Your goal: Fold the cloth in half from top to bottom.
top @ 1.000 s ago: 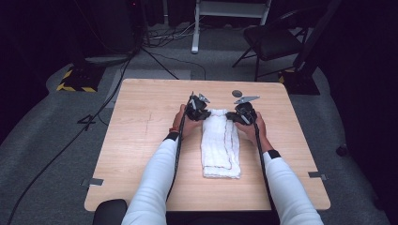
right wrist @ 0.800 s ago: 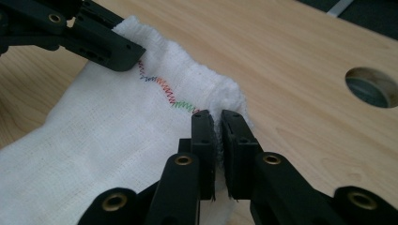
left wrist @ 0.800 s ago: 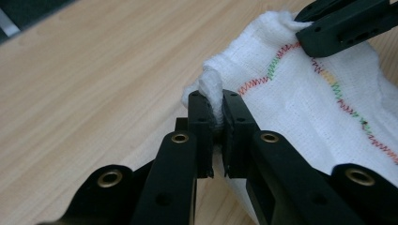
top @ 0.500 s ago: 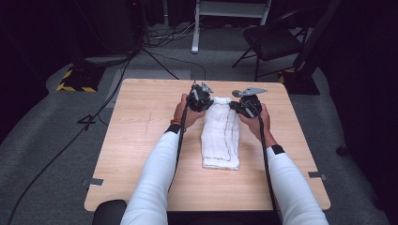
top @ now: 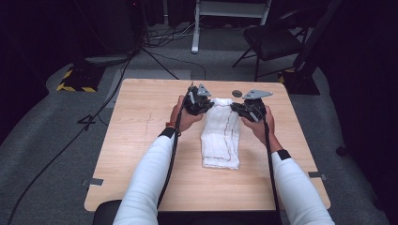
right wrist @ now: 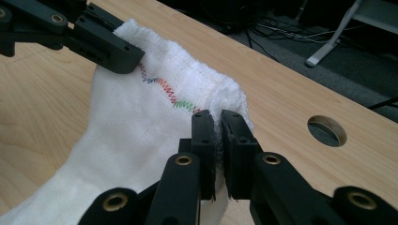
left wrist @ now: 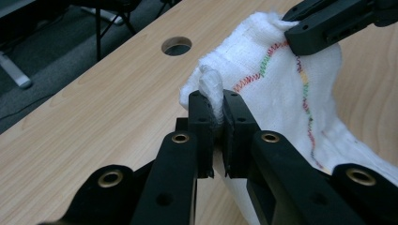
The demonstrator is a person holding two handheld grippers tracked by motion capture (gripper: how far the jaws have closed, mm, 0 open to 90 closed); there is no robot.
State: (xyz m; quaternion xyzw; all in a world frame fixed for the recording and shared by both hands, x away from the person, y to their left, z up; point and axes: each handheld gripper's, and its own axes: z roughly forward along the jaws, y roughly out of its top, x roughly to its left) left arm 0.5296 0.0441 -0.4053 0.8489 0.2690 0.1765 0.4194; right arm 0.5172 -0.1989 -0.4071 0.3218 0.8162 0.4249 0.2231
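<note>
Towel (top: pixel 220 136) lifted; stitching (left wrist: pixel 263 70) shows close-up.

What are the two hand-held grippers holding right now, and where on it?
Both hold the white cloth. The left hand-held gripper pinches one far corner, the right hand-held gripper the other far corner, lifting that end off the table.

Cloth (top: pixel 220 136) on table (top: pixel 136 140) — hole (top: pixel 236 93) behind

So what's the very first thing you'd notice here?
The white towel with rainbow stitching, lying in the middle of the wooden table. Its far end is pinched at both corners, by the left gripper and the right gripper. Behind the towel there's a round hole in the tabletop.
</note>
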